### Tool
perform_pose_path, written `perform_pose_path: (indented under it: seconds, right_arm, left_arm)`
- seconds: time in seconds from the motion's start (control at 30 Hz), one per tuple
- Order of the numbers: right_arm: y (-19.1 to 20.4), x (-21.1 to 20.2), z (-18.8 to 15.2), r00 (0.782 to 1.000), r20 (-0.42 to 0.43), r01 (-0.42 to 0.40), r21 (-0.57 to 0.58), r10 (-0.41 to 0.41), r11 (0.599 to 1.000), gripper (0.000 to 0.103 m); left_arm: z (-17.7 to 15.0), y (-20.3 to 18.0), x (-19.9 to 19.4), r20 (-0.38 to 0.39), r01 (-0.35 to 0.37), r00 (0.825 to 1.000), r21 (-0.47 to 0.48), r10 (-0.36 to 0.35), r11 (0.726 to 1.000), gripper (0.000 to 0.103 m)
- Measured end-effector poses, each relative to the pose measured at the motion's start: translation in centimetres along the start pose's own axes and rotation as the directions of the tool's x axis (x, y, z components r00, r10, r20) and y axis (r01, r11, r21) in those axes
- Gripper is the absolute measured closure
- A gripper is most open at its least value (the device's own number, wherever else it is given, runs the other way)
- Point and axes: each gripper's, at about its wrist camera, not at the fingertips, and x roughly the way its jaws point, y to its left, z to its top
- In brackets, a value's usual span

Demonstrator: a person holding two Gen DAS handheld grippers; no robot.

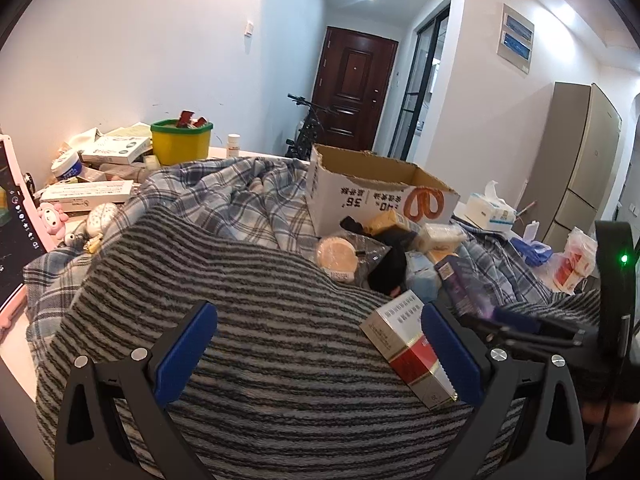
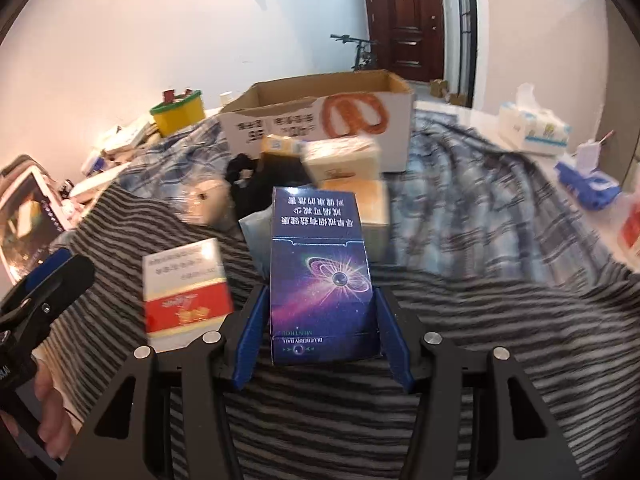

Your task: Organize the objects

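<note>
My right gripper (image 2: 320, 300) is shut on a dark blue cigarette pack (image 2: 320, 268) with a purple galaxy print, held above the striped cloth (image 2: 480, 320). The pack also shows in the left wrist view (image 1: 464, 284). My left gripper (image 1: 320, 320) is open and empty over the striped cloth (image 1: 260, 320). A red and white cigarette pack (image 1: 408, 348) lies by its right finger; it also shows in the right wrist view (image 2: 184, 288). An open cardboard box (image 1: 376, 192) stands behind a pile of small boxes and packets (image 1: 400, 248).
A yellow tub (image 1: 180, 142), flat white boxes (image 1: 114, 150) and a tablet (image 1: 12, 232) crowd the left. A tissue pack (image 1: 490, 210) and blue gloves (image 1: 532, 250) lie on the right. A plaid cloth (image 1: 240, 200) covers the middle. A bicycle (image 1: 308, 128) stands behind.
</note>
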Motion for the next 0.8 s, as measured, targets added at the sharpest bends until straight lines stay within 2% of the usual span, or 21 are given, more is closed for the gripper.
perform_pose_path:
  seconds: [0.27, 0.4, 0.47, 0.63, 0.8]
  right_arm:
    - [3.1, 0.7, -0.4, 0.996, 0.011, -0.086, 0.05, 0.086, 0.995, 0.051]
    - [4.0, 0.4, -0.7, 0.996, 0.042, -0.079, 0.05, 0.077, 0.996, 0.051]
    - [3.7, 0.2, -0.7, 0.997, 0.045, -0.06, 0.053, 0.057, 0.997, 0.051]
    - [1.4, -0.9, -0.9, 0.996, 0.069, 0.05, 0.071, -0.055, 0.996, 0.051]
    - [-0.7, -1.6, -1.3, 0.993, 0.065, 0.095, 0.099, -0.102, 0.99, 0.053]
  left_arm:
    - [0.5, 1.5, -0.1, 0.008, -0.022, 1.0, -0.044, 0.023, 0.999, 0.0]
    - [0.5, 1.7, -0.1, 0.002, -0.022, 1.0, -0.05, 0.022, 0.999, 0.0]
    - [0.5, 1.7, -0.1, 0.003, -0.019, 1.0, -0.048, 0.019, 0.999, 0.0]
    - [0.2, 1.2, -0.1, 0.0, 0.002, 1.0, -0.056, -0.002, 0.998, 0.0]
    - [-0.4, 0.5, 0.8, -0.052, 0.044, 0.997, -0.074, -0.048, 0.996, 0.0]
